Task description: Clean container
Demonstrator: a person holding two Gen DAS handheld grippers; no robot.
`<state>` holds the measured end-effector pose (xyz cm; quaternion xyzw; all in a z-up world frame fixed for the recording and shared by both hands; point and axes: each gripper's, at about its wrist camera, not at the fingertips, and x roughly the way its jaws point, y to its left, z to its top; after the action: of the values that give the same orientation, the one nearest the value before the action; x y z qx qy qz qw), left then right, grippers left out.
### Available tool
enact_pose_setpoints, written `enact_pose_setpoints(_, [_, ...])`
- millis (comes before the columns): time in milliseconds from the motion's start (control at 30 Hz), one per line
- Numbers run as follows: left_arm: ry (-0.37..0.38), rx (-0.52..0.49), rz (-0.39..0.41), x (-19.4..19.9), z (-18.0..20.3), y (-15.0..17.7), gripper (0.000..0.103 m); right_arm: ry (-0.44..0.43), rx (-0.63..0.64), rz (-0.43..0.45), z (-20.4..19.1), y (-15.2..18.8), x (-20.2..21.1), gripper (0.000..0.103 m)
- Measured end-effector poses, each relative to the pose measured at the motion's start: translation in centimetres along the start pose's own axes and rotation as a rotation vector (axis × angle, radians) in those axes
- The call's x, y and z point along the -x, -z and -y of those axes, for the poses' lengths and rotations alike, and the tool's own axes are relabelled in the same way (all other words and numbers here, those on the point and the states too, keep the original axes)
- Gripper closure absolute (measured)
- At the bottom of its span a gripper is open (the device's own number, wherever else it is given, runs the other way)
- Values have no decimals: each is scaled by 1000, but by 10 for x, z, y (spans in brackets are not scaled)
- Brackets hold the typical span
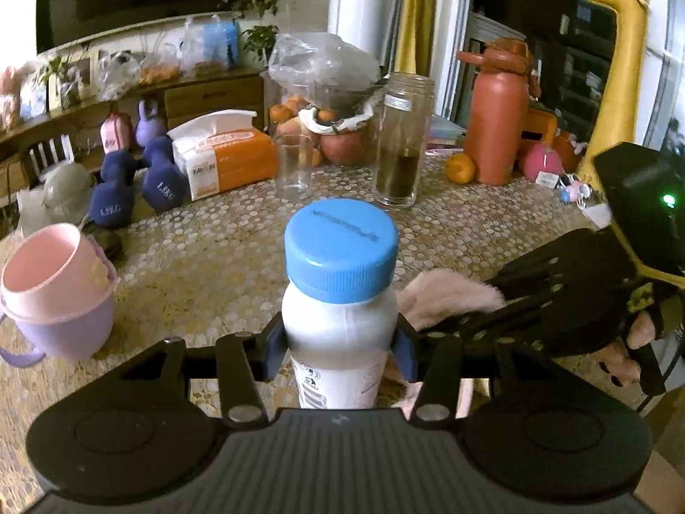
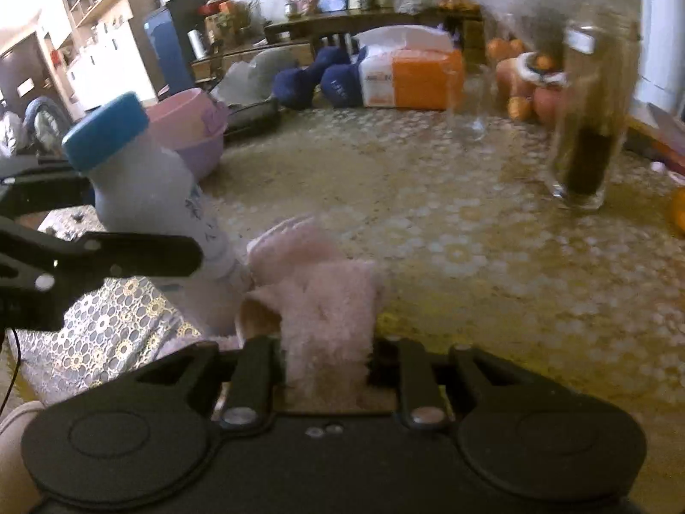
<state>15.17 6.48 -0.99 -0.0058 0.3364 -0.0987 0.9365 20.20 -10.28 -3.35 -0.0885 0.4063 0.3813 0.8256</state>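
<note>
A white plastic bottle (image 1: pixel 340 334) with a blue cap (image 1: pixel 341 252) stands between the blue pads of my left gripper (image 1: pixel 340 349), which is shut on its body just below the shoulder. In the right wrist view the same bottle (image 2: pixel 158 197) leans at the left, held by the left gripper's black fingers (image 2: pixel 128 255). My right gripper (image 2: pixel 325 362) is shut on a fluffy pink cloth (image 2: pixel 325 300); the cloth's far end touches the bottle's lower side. In the left wrist view the cloth (image 1: pixel 449 300) shows just right of the bottle, with the right gripper (image 1: pixel 556 300) behind it.
On the patterned table (image 1: pixel 471 231) stand a tall glass jar with dark liquid (image 1: pixel 400 141), an empty glass (image 1: pixel 295 167), an orange tissue pack (image 1: pixel 227 154), blue dumbbells (image 1: pixel 137 188), a pink and purple cup (image 1: pixel 60 295), an orange flask (image 1: pixel 498 120) and fruit (image 1: pixel 460 168).
</note>
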Motion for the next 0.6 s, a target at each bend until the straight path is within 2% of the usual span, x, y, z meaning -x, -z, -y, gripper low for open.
enact_pose_setpoints(133, [-9, 11, 1, 2, 1, 1, 53, 71, -13, 13, 9, 6, 7, 81])
enact_pose_setpoints(267, [-9, 25, 0, 4, 2, 2, 49, 69, -54, 24, 14, 11, 10, 77])
enact_pose_setpoints(333, [-22, 34, 4, 6, 3, 3, 39, 65, -57, 36, 12, 10, 14, 68])
enact_pose_setpoints(433, [-27, 56, 9, 11, 1, 4, 38, 70, -39, 65, 7, 9, 24, 54])
enact_pose_setpoints(467, [-30, 62, 8, 13, 1, 5, 36, 75, -35, 81, 6, 11, 29, 46])
enact_pose_setpoints(533, [-46, 75, 12, 18, 1, 7, 30, 86, -32, 105, 4, 14, 39, 44])
enact_pose_setpoints(600, [-55, 90, 18, 23, 0, 10, 29, 98, -38, 120, 2, 16, 48, 43])
